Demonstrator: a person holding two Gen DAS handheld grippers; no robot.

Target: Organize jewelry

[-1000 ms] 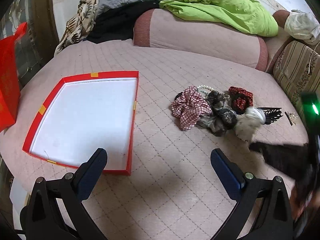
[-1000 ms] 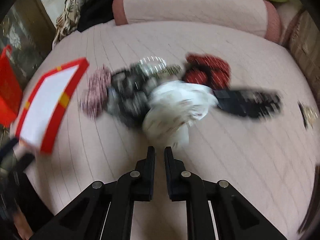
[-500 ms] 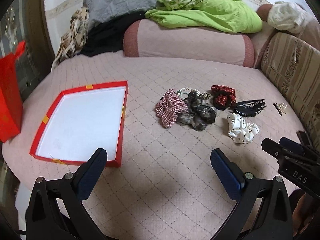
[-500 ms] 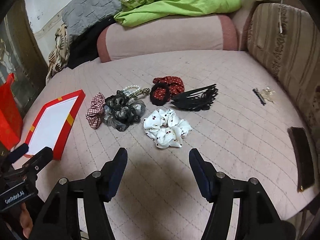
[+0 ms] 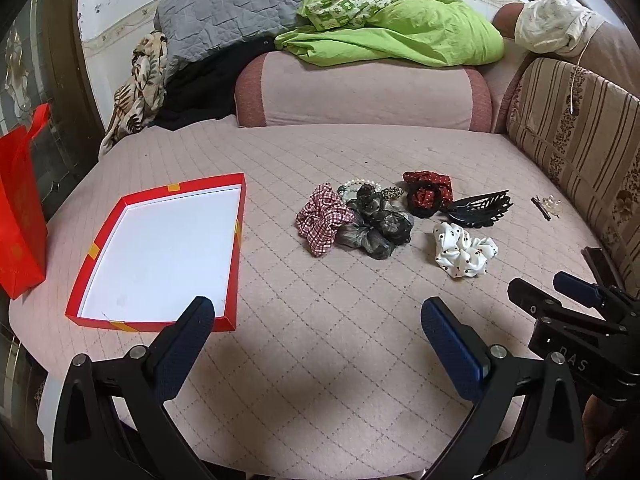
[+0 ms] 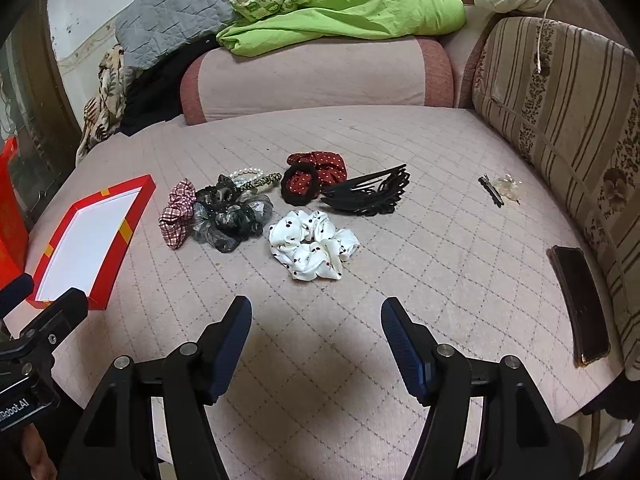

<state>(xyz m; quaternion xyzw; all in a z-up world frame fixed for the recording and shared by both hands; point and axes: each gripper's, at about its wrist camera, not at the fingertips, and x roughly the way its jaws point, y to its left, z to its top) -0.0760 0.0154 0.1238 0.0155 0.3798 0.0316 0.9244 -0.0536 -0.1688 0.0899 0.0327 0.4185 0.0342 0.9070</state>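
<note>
A red box [image 5: 236,216] has a white inside. The scrunchies are red-and-white checked [image 5: 322,218], grey-black [image 5: 380,228], red with white dots [image 5: 428,194], and white with dark cherries [image 5: 464,250]; the hair claw [image 5: 480,208] is black.

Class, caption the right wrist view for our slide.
Open right gripper hovers before a white scrunchie on the bed, red tray waiting left.

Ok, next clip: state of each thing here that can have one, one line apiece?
red box: open, nothing inside.
white scrunchie: loose on the bed, apart from the pile, not held.
black claw clip: lying flat, ungripped.
checked scrunchie: in the pile, touching the grey one.
phone: screen dark.
left gripper: open, nothing in it.
right gripper: jaws opening, nothing between them.
</note>
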